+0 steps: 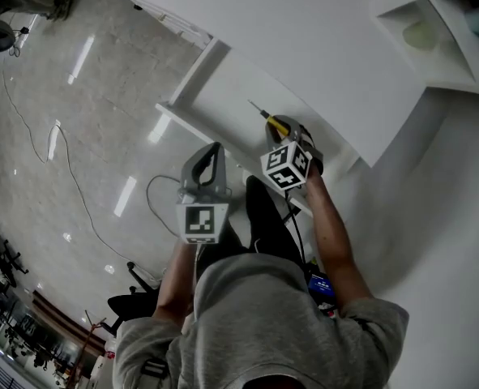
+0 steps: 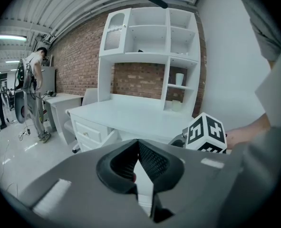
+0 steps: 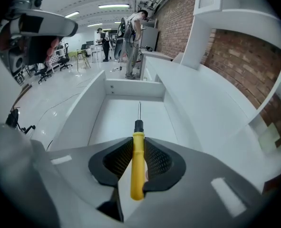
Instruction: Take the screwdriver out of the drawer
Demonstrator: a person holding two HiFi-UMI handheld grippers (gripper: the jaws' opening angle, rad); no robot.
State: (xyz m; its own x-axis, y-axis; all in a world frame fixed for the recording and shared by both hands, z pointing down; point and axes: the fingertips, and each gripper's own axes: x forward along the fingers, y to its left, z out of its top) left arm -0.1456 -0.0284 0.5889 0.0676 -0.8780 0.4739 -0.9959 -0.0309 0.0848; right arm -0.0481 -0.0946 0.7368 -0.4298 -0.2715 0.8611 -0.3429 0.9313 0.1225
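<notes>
Since the right tool [image 3: 138, 144] grips its yellow handle [image 3: 137, 184], the screwdriver [image 3: 138, 153] looks light, rigid, maybe slick; left tool [image 2: 138, 144] closed, empty.

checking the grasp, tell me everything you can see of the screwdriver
The screwdriver has a slim yellow handle, plastic by its look, a black collar and a thin metal shaft. The right hand-held gripper is shut on the handle, its ribbed black pads pressing both sides; the butt sticks out behind them. The shaft points away over the open white drawer, apparently clear of its floor. Nothing else touches it.
</notes>
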